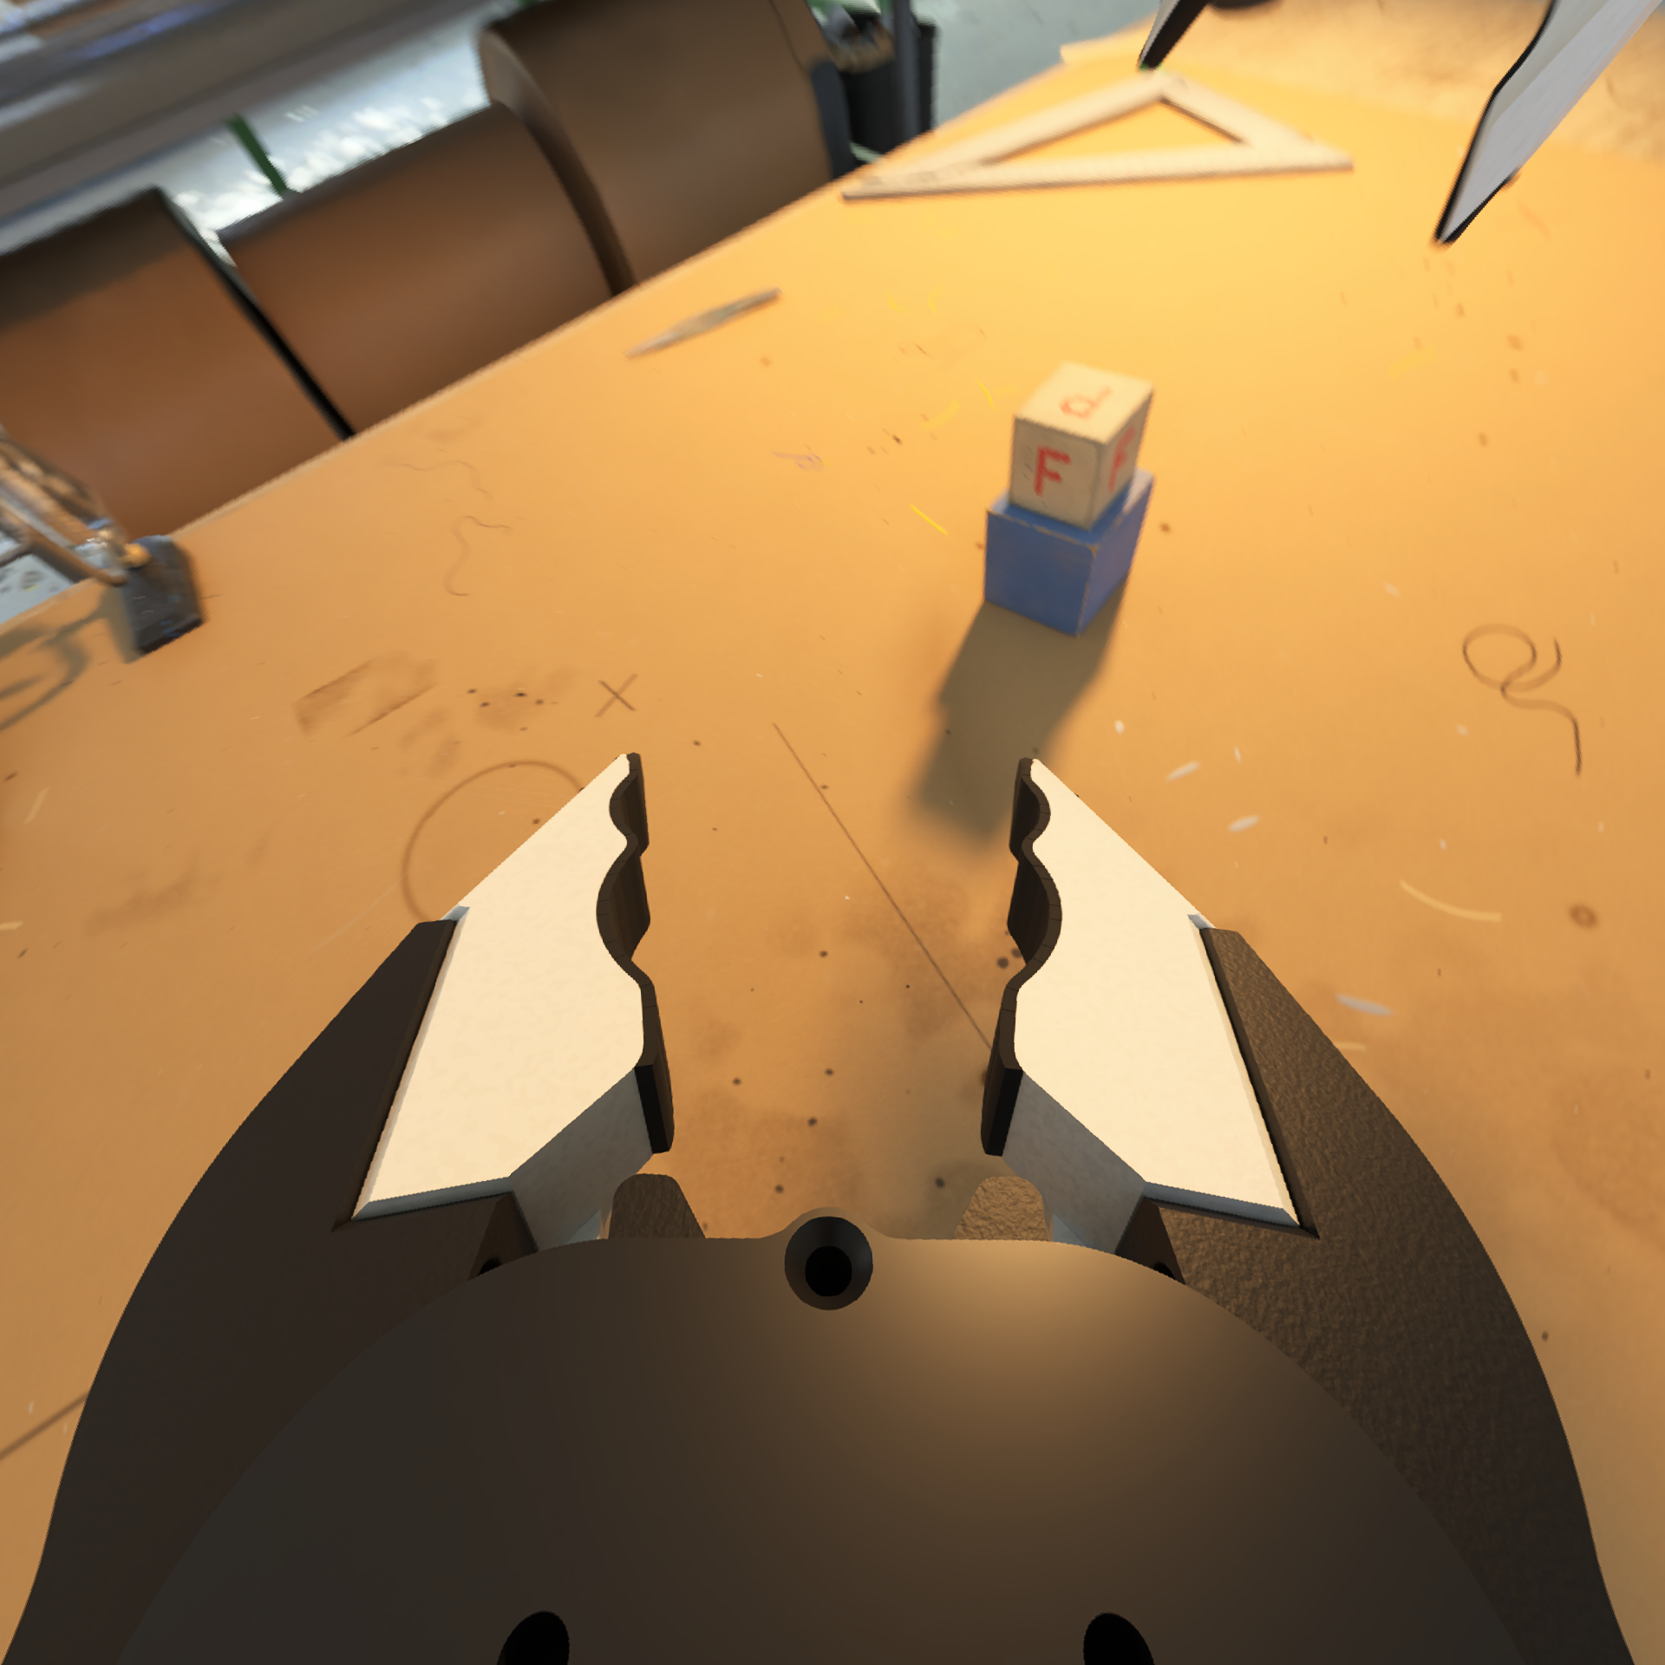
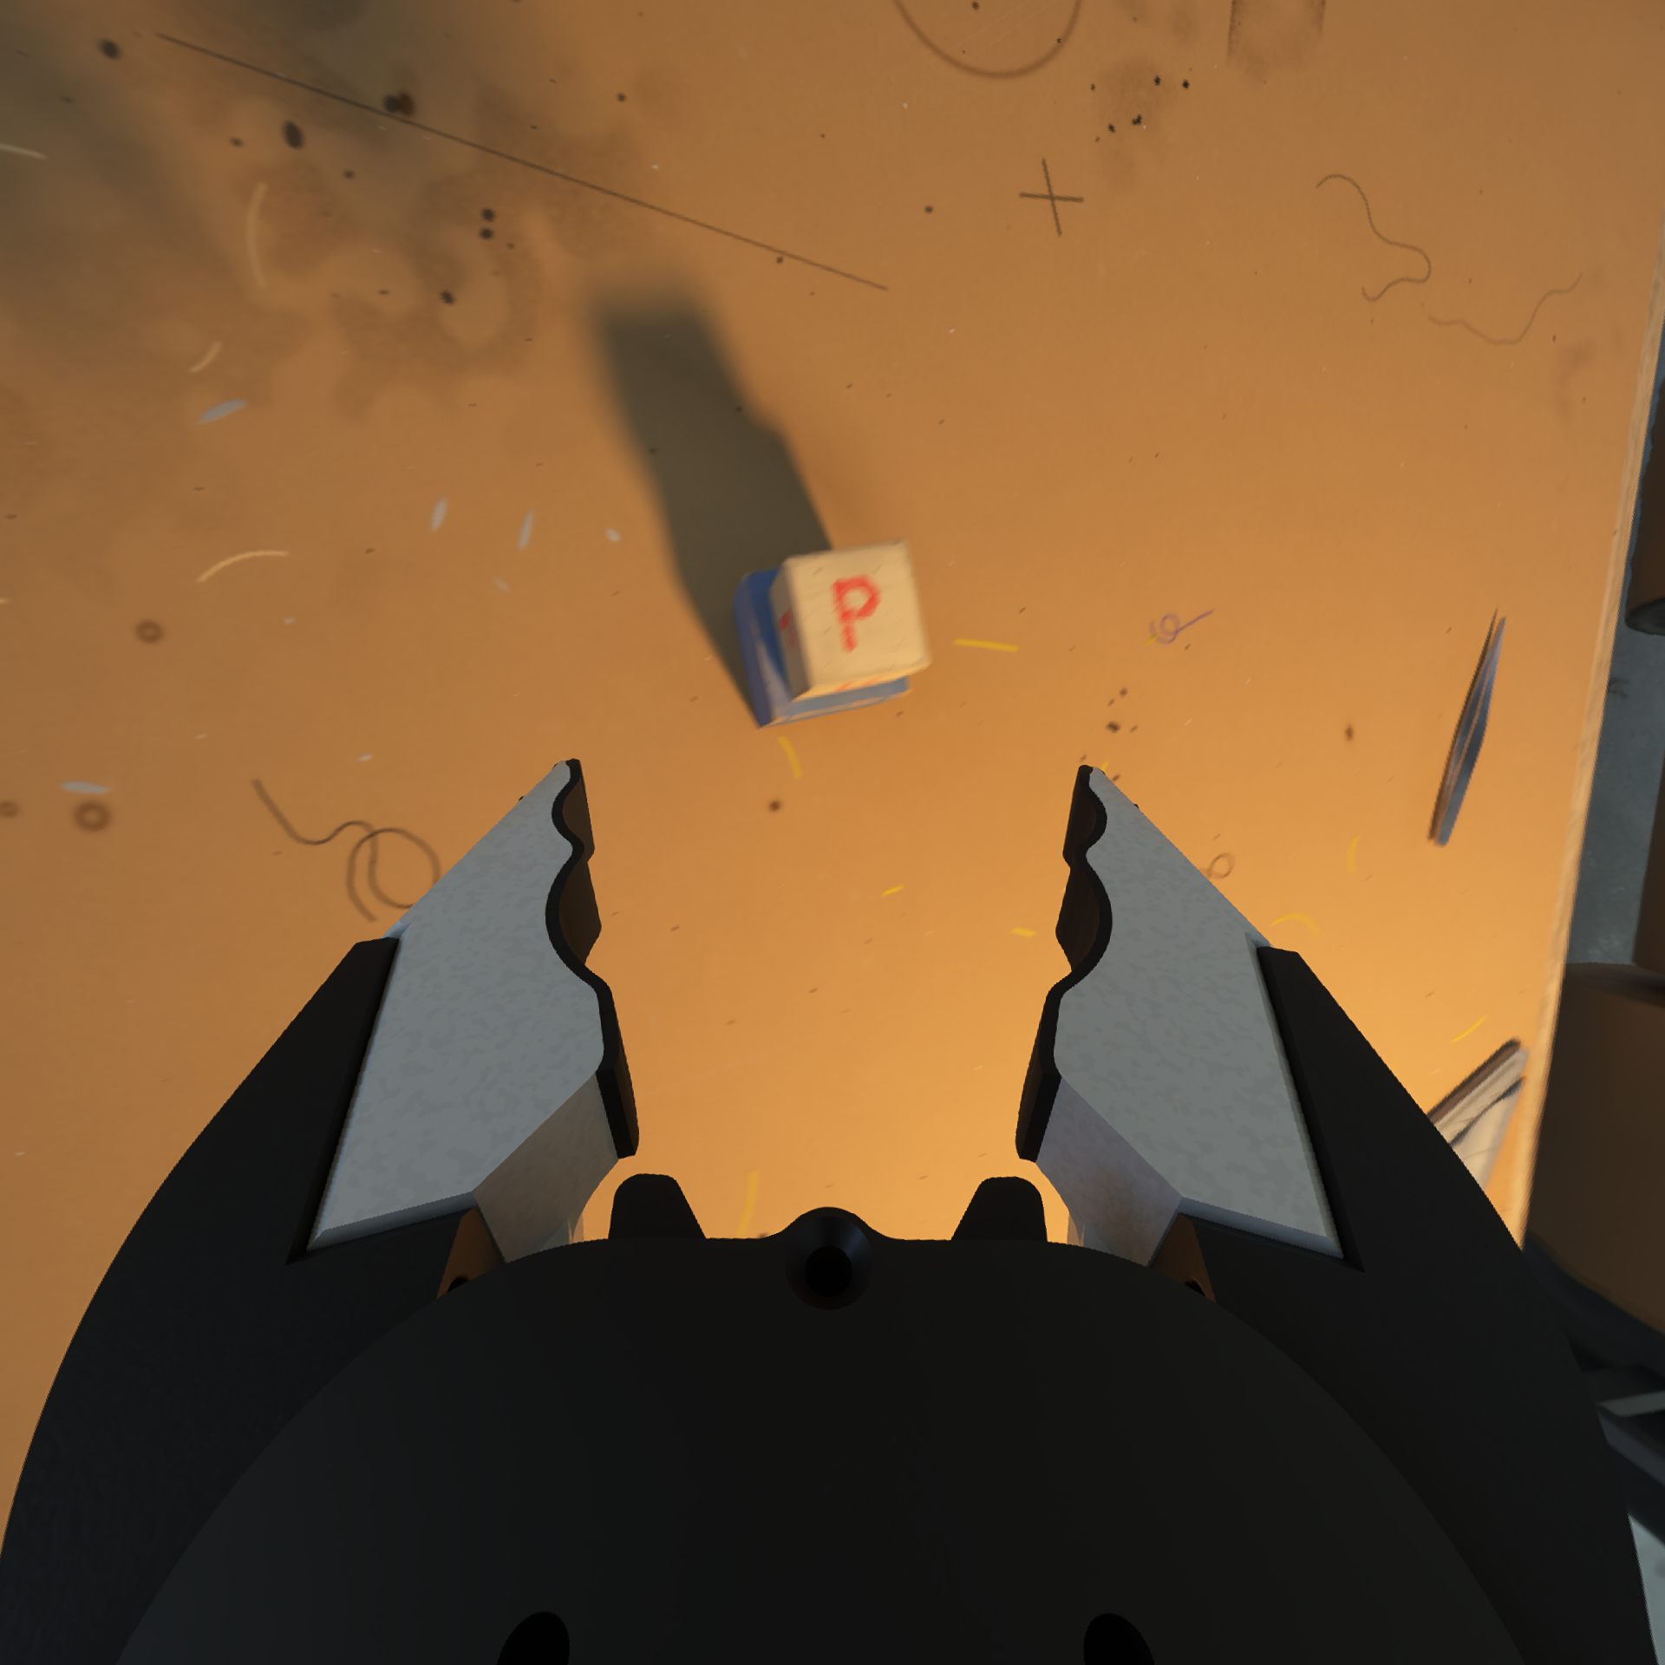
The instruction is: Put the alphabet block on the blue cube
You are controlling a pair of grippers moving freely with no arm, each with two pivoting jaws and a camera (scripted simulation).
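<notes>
A wooden alphabet block (image 1: 1077,446) with red letters sits on top of the blue cube (image 1: 1059,568) on the orange tabletop (image 1: 631,559). My left gripper (image 1: 829,761) is open and empty, low over the table, short of the stack and a little left of it. In the right wrist view the block (image 2: 851,617) rests on the blue cube (image 2: 755,649), seen from above. My right gripper (image 2: 829,766) is open and empty, high above the stack. The right gripper's fingers (image 1: 1523,117) show at the top right of the left wrist view.
A pale triangular set square (image 1: 1108,149) lies at the far side of the table. A thin grey blade (image 1: 703,322) lies near the left table edge, also in the right wrist view (image 2: 1467,730). Brown chairs (image 1: 405,261) stand beyond the edge. A clamp (image 1: 135,577) sits at the left edge.
</notes>
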